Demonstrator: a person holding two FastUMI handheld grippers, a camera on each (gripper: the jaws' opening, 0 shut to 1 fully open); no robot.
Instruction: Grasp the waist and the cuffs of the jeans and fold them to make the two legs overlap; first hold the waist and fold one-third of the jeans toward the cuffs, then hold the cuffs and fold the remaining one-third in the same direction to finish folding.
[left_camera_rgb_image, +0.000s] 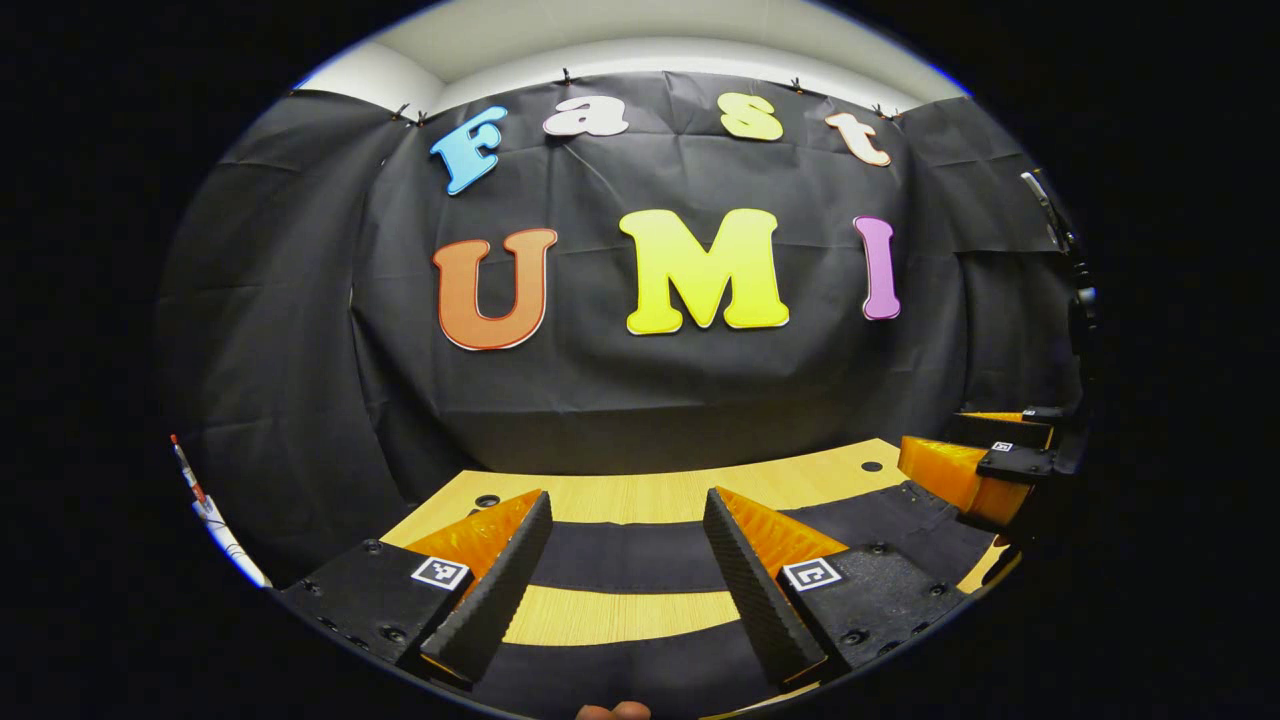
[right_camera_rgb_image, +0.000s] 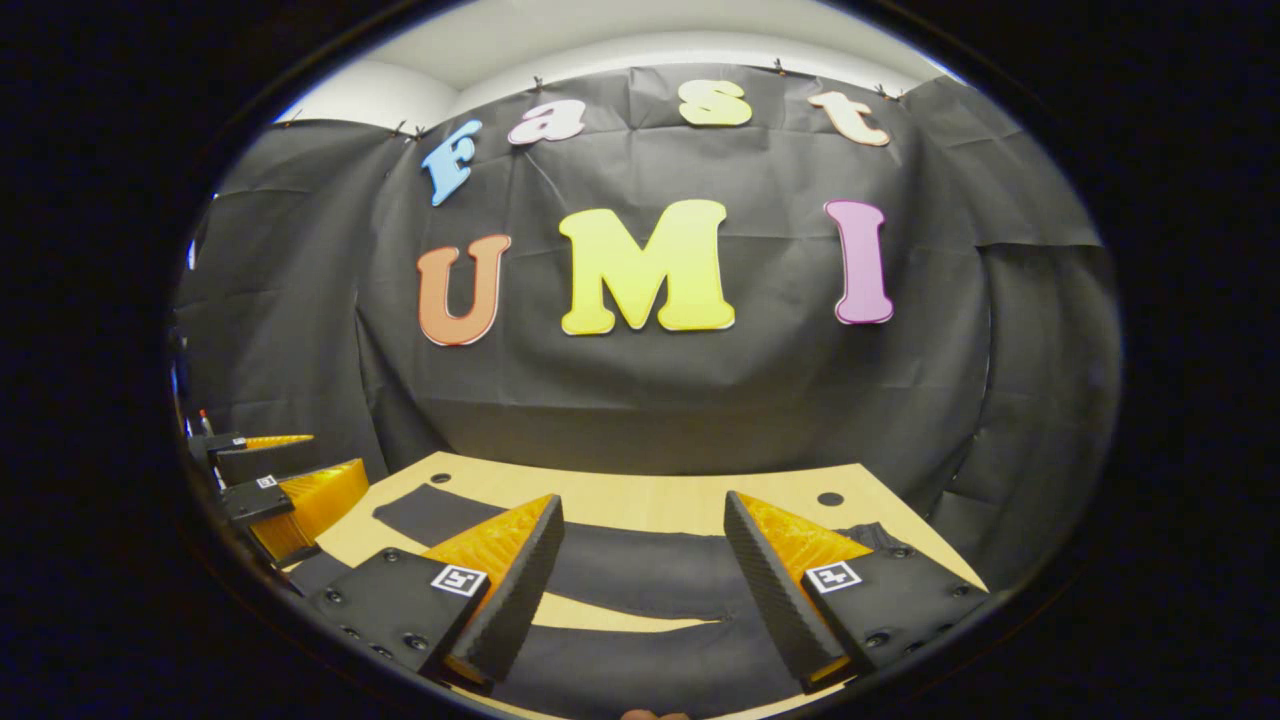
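Jeans (right_camera_rgb_image: 640, 570) flat on table (right_camera_rgb_image: 640, 495) | crotch seen in right gripper view | jaws apart

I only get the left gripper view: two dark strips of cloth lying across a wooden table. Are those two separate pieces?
Observer: No, it is one pair of jeans. In the right gripper view the two legs join at the crotch, where the bare strip of table between them narrows to a point.
Operator: Where does the far leg end?
Observer: Its cuff lies flat on the table, over toward the left gripper.
Operator: Is the other pincer holding anything?
Observer: No. The right gripper is open, with nothing between its fingers.
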